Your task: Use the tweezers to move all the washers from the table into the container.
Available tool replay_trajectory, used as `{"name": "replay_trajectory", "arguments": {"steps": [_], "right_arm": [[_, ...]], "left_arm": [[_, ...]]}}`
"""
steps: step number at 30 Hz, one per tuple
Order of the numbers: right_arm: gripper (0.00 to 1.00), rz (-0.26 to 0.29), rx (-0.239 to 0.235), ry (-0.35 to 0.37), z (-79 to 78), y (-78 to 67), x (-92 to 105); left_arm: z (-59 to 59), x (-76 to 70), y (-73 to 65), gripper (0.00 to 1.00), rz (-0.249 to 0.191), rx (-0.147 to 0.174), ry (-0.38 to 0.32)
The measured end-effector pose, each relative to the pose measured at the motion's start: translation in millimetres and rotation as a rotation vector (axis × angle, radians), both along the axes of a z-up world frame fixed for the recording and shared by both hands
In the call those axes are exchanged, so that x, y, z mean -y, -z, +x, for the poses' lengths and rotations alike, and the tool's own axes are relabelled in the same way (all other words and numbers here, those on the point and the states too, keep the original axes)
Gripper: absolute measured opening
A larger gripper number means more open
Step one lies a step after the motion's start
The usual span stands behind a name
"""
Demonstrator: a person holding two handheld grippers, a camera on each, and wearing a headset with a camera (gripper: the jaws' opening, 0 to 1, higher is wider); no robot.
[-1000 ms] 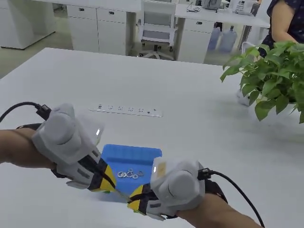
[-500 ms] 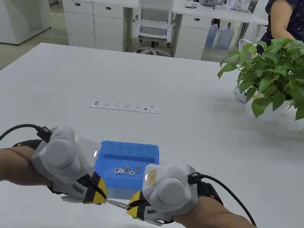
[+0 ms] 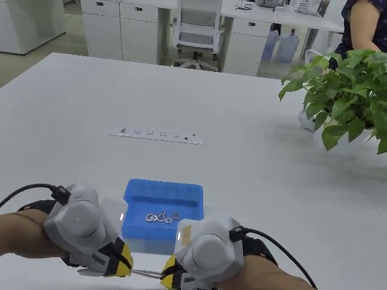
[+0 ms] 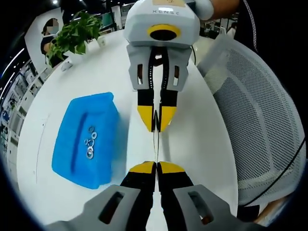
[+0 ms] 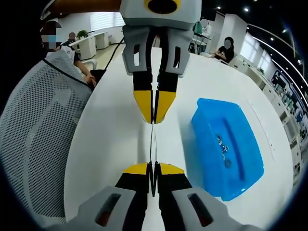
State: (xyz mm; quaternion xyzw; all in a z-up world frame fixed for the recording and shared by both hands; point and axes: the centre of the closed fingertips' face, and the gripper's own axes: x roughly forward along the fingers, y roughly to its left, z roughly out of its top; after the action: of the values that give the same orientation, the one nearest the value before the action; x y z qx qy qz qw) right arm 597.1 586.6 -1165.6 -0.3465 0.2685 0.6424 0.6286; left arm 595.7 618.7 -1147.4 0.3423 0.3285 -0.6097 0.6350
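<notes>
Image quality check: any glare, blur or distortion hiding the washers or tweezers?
Head view: soft, even light and faint shadows; washers readable in the container, but too small to count. Left gripper view: heavy fisheye curves the table edge; tweezers show as a thin, crisp line. Right gripper view: same curving, bright ceiling lamps at top right, container not washed out.

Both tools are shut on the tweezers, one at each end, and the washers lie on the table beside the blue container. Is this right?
Not quite. The head view shows the washers inside the blue container, not on the table beside it. The rest holds: left tool and right tool are each shut on one end of the tweezers.
</notes>
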Motion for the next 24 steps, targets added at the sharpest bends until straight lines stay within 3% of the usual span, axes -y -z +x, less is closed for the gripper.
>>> {"name": "replay_trajectory", "arguments": {"steps": [5, 9, 24], "right_arm": [[0.07, -0.017, 0.003, -0.010, -0.7, 4.9, 1.6], [0.08, -0.012, -0.022, 0.004, -1.0, 7.4, 2.1], [0.10, -0.031, -0.009, 0.006, 2.3, 15.3, 3.6]], "left_arm": [[-0.8, 0.5, 6.5, 0.05, 0.004, -0.006, -0.004], [-1.8, 0.1, 9.6, 0.05, -0.002, -0.018, -0.016], [0.6, 1.1, 21.9, 0.05, -0.009, -0.033, -0.039]]}}
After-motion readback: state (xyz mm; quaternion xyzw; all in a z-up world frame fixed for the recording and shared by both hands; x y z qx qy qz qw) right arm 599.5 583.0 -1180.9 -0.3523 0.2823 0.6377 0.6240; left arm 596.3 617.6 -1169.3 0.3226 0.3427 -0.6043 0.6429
